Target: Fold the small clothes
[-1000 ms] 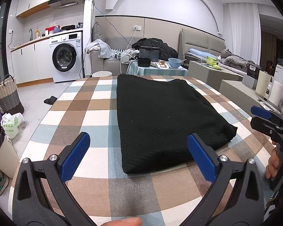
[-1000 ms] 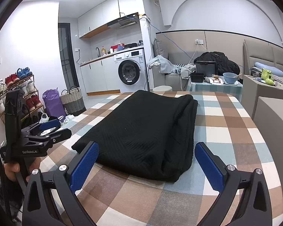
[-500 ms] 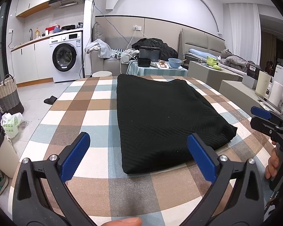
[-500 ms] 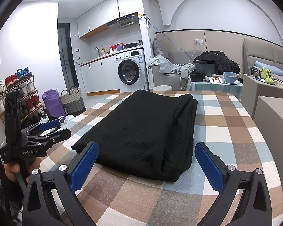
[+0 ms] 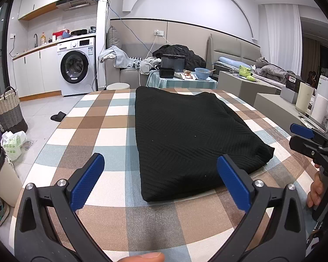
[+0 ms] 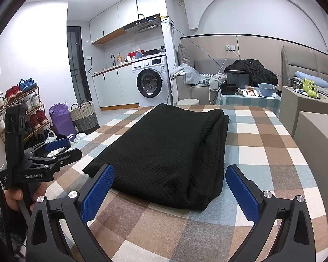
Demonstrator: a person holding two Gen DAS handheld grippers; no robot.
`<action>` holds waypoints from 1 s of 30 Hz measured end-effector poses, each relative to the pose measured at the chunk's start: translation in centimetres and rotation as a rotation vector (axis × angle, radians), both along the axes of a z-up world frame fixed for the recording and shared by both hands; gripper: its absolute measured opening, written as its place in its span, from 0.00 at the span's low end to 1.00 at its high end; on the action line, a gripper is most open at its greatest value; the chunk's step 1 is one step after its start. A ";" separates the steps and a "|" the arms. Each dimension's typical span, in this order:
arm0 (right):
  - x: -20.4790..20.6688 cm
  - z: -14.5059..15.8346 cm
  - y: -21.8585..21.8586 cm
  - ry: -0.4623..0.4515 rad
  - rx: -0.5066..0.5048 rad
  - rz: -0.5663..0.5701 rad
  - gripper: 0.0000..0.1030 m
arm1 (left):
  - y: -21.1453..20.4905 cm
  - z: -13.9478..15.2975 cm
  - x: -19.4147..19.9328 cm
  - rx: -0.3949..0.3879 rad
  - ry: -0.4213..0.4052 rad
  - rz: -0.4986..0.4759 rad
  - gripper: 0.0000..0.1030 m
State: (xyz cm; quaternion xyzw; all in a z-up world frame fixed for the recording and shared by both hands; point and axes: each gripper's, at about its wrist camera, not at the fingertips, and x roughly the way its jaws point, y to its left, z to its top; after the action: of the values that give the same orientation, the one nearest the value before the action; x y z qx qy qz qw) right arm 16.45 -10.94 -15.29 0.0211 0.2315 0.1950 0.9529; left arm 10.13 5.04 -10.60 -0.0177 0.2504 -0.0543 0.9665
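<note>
A black knitted garment (image 5: 185,135) (image 6: 168,150) lies folded into a long rectangle on the checked tablecloth (image 5: 94,135) (image 6: 262,148). My left gripper (image 5: 161,174) hovers open just short of the garment's near edge, nothing between its blue pads. My right gripper (image 6: 170,185) is open too, held before the garment's near right corner. Each gripper shows in the other's view: the right one (image 5: 304,137) at the table's right side, the left one (image 6: 54,150) at its left, both held by a hand.
Behind the table stand a small side table (image 5: 181,83) with a blue bowl (image 5: 202,73) and black boxes, a sofa with clothes, and a washing machine (image 5: 76,67). A woven basket (image 6: 83,115), a purple bag and a shoe rack (image 6: 17,109) stand on the floor at left.
</note>
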 end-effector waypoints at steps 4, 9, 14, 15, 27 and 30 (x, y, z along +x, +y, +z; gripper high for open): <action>0.1 -0.1 0.0 0.003 -0.002 -0.001 1.00 | 0.0 0.0 0.0 -0.003 -0.001 0.000 0.99; 0.1 -0.1 0.0 0.004 -0.003 -0.002 1.00 | 0.0 0.0 0.0 -0.001 -0.002 0.000 0.99; 0.2 -0.2 0.0 0.002 -0.004 -0.004 1.00 | 0.0 0.0 0.0 -0.001 -0.001 0.000 0.99; 0.2 -0.2 0.0 0.001 -0.004 -0.002 1.00 | 0.0 0.0 0.0 -0.001 -0.001 0.000 0.99; 0.2 -0.2 0.1 0.003 -0.006 0.001 1.00 | 0.0 0.0 0.0 -0.003 -0.002 -0.001 0.99; 0.2 -0.3 0.1 0.002 -0.008 0.002 1.00 | 0.0 0.0 0.0 -0.002 0.001 0.000 1.00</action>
State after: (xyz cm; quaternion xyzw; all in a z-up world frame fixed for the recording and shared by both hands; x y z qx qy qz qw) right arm 16.65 -10.85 -15.54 0.0175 0.2332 0.1951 0.9525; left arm 10.12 5.02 -10.62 -0.0186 0.2508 -0.0547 0.9663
